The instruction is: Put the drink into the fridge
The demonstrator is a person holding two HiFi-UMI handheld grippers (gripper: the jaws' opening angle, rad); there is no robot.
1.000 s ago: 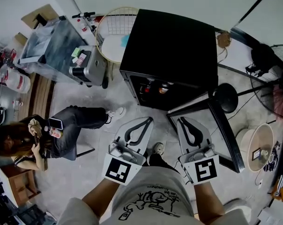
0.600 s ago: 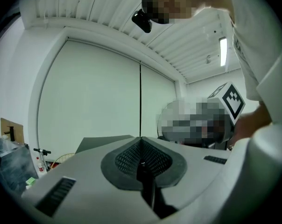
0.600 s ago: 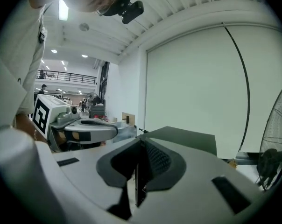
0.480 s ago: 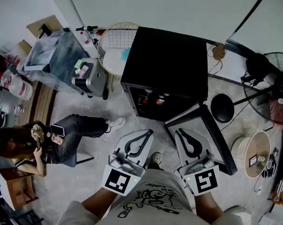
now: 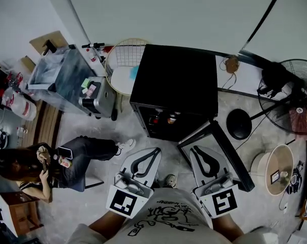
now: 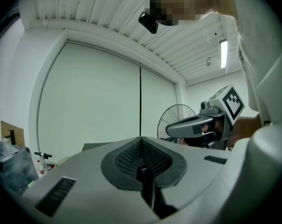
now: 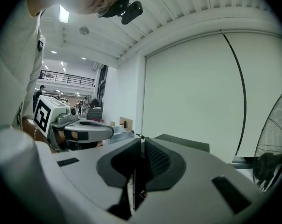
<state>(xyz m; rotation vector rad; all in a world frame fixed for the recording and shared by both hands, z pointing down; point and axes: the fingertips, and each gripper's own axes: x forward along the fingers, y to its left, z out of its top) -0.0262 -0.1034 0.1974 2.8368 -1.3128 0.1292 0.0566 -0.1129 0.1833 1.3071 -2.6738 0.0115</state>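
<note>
The left gripper (image 6: 141, 141) has its fingers closed together with nothing between them, and the right gripper (image 7: 142, 141) is likewise closed and empty. In the head view both sit at lower centre, close to the person's torso and apart from the fridge (image 5: 179, 80). A drink (image 5: 170, 119) stands inside the fridge at frame centre, beside another container too small to identify. Placement therefore appears complete, and the door (image 5: 219, 149), open toward the lower right, is probably all that is left to close.
</note>
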